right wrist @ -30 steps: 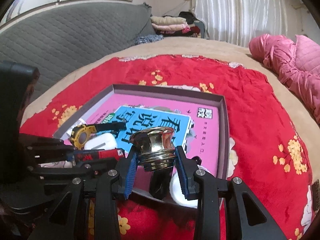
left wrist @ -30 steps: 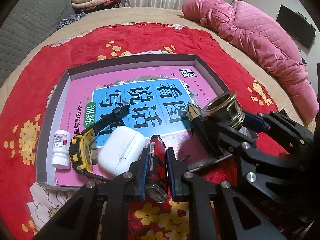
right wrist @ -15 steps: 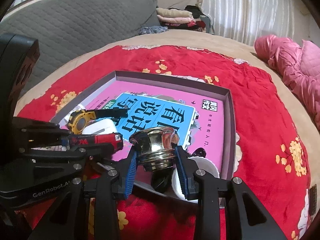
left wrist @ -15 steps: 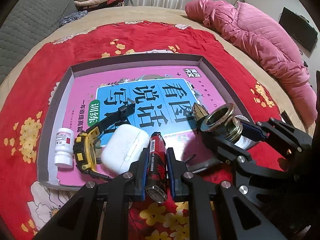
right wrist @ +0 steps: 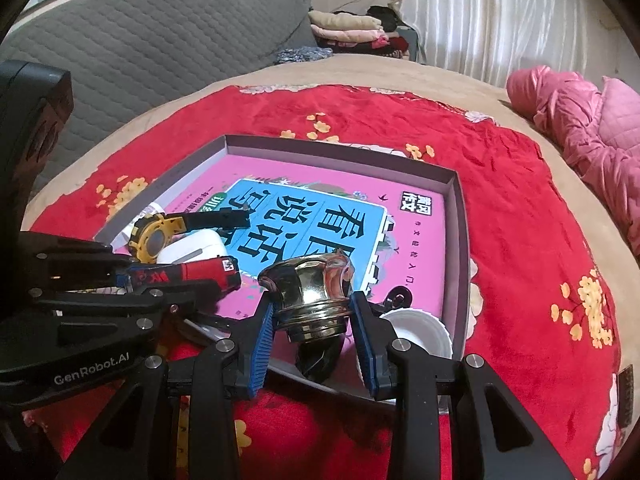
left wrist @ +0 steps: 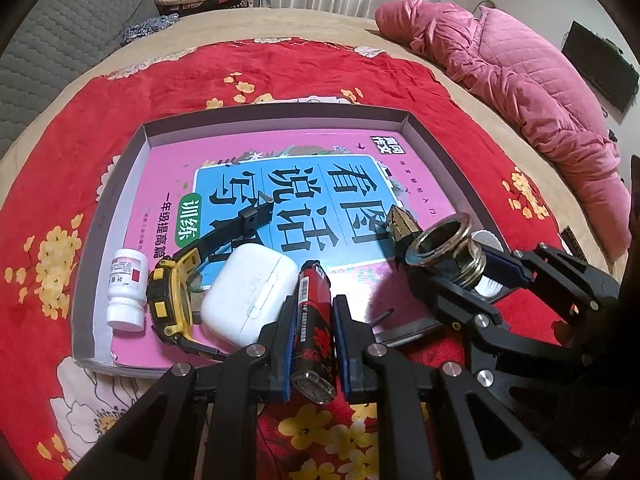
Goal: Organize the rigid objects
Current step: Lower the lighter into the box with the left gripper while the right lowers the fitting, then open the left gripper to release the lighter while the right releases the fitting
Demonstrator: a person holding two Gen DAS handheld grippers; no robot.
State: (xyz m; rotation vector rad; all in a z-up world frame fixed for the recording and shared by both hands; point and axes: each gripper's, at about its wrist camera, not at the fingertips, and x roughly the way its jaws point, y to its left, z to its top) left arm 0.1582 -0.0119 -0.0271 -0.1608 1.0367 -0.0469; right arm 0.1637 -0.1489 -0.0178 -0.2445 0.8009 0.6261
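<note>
Left gripper (left wrist: 313, 344): pinching red battery (left wrist: 314, 320), white case (left wrist: 248, 300) just left
Right gripper (right wrist: 316, 332): pinching brass fitting (right wrist: 312, 296) over tray (right wrist: 460, 240) corner
Risk: fitting could slip, striking white cup (right wrist: 416, 332) beneath

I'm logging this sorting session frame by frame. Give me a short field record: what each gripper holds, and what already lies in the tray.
left gripper: shut on battery, red and black
right gripper: shut on brass fitting
tray: grey rim, pink book as floor
in tray, near left: pill bottle, yellow watch, white earbud case
in tray, near right: white cap
under tray: red floral blanket
</note>
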